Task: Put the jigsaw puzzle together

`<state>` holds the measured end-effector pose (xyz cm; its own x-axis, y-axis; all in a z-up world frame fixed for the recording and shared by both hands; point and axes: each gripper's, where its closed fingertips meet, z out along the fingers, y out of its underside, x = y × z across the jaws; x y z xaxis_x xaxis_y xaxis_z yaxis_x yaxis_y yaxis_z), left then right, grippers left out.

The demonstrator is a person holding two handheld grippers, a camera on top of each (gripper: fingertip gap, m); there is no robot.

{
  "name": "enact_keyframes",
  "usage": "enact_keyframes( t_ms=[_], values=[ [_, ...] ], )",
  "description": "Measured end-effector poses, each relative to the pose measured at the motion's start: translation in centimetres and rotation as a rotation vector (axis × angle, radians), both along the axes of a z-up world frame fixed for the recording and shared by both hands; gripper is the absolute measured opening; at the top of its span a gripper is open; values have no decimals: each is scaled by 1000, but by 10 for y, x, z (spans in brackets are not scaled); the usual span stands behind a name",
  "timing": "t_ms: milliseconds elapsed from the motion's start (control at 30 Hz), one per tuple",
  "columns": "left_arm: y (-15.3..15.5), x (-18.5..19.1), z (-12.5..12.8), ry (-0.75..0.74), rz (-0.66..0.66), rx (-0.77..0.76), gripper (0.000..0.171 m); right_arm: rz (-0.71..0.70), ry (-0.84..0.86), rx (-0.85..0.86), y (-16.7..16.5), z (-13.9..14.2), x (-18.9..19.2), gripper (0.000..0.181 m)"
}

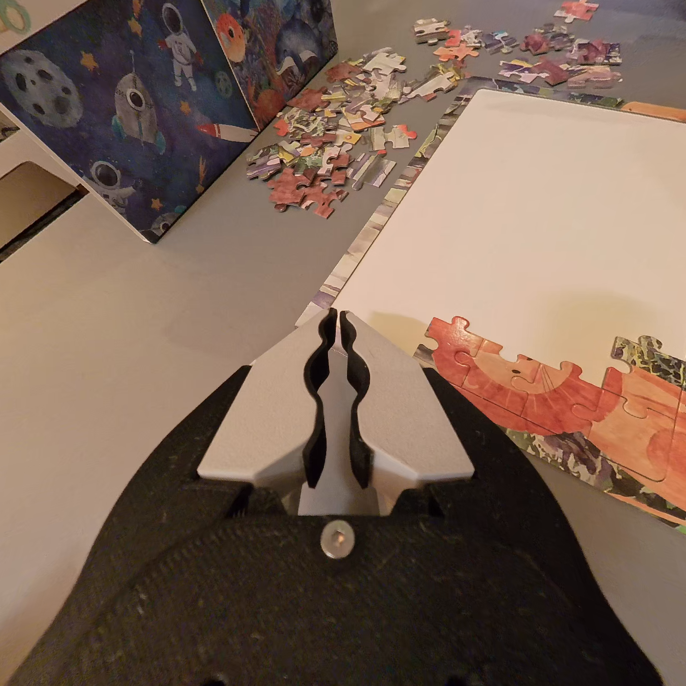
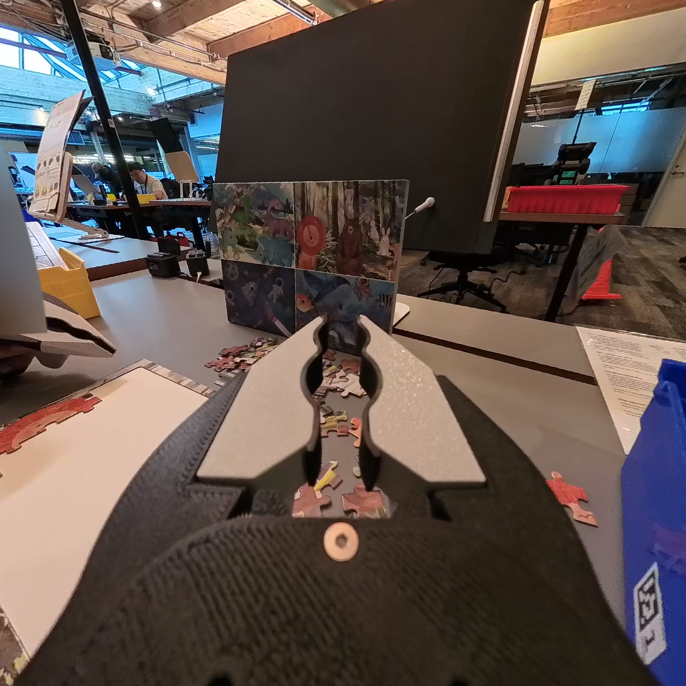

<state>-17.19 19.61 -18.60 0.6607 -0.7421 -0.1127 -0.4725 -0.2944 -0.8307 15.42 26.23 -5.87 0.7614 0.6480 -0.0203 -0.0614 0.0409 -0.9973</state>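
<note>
The left gripper (image 1: 337, 315) is clenched with nothing between its fingers, the tips almost meeting over the near-left corner of the puzzle tray (image 1: 519, 222). At four o'clock from the tips lies the joined section (image 1: 557, 404), an orange lion's head and body fitted along the tray's near edge, the white floor of the tray bare beyond it. At twelve o'clock, just beside the tray's left border, sits a heap of loose pieces (image 1: 326, 148), with a second scatter (image 1: 538, 52) at one o'clock and the picture box (image 1: 130, 111) standing at ten o'clock on the grey table (image 1: 130, 334). The right gripper (image 2: 342, 323) is released, a clear gap between its fingers, hovering above loose pieces seen through the gap. A single reddish piece (image 2: 571, 497) lies at four o'clock, near a blue bin (image 2: 660, 482).
</note>
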Motion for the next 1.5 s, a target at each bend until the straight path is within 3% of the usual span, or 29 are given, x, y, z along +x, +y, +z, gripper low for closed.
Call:
enact_keyframes(
  t_ms=[1000,1200,1367,1500],
  values=[
    [0,1,-1,9,-3,-3,0,5,-15,-26,3,-8,-2,11],
    [0,0,-1,6,-2,-2,0,-234,-82,88,0,17,49,8],
    [-1,1,-2,13,-3,-6,1,-235,36,125,-8,29,64,7],
    [0,1,-2,12,-1,-7,1,-217,25,106,-6,25,59,8]
  ],
)
